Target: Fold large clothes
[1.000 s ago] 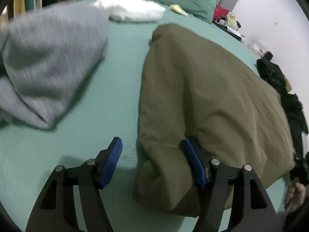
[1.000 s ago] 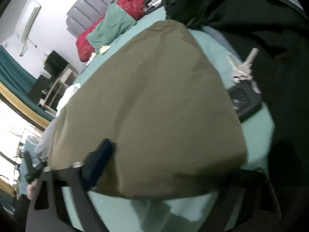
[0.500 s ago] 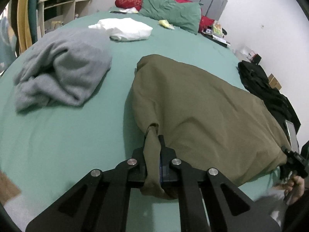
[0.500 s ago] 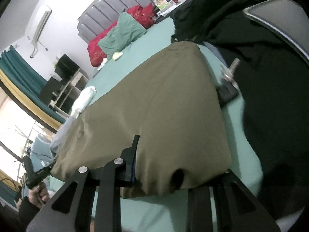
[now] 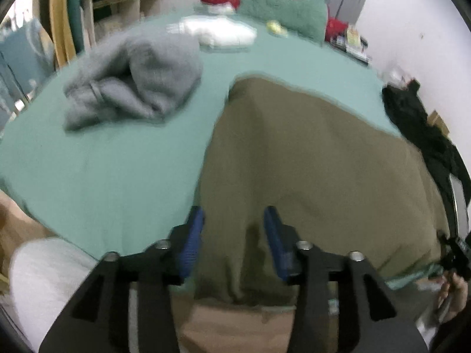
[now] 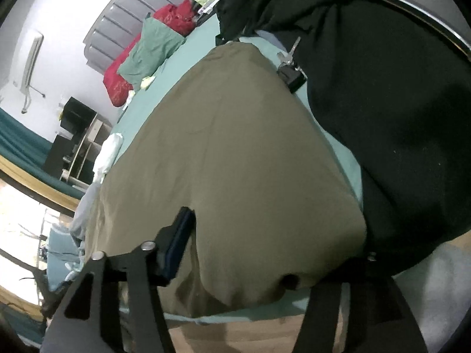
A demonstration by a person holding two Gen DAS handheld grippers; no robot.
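olive garment (image 5: pixel 318 158) lies spread flat on the green bed sheet (image 5: pixel 112 170), its near hem hanging a little over the near edge of the bed. it is the landmark for all positions below.

left gripper (image 5: pixel 232 235): at the near left corner of the olive garment. jaws have just been opening; blue pads (image 5: pixel 192 235) stand spread, with a fold of the hem between them. the cloth sits loose in the gap and the pads do not press on it. picture is motion-blurred.

right gripper (image 6: pixel 265 250): at the near right corner of the olive garment. jaws have just been opening and stand spread. the left pad is visible beside the cloth; the other finger is covered by the hem draped over it, so contact on that side cannot be told. the cloth bulges loose between the fingers, not pinched.

other items, relative to the olive garment:
- grey sweater (image 5: pixel 138 85), crumpled, to its left and well apart.
- white cloth (image 5: pixel 220 31), beyond its far left corner.
- green pillow (image 5: pixel 282 11) and red pillow (image 6: pixel 173 19), beyond its far end, against the grey headboard (image 6: pixel 132 8).
- black clothing (image 6: pixel 382 111), heaped along its right side.
- keys (image 6: pixel 290 56) with a black fob, just beside its far right edge, touching the black clothing.
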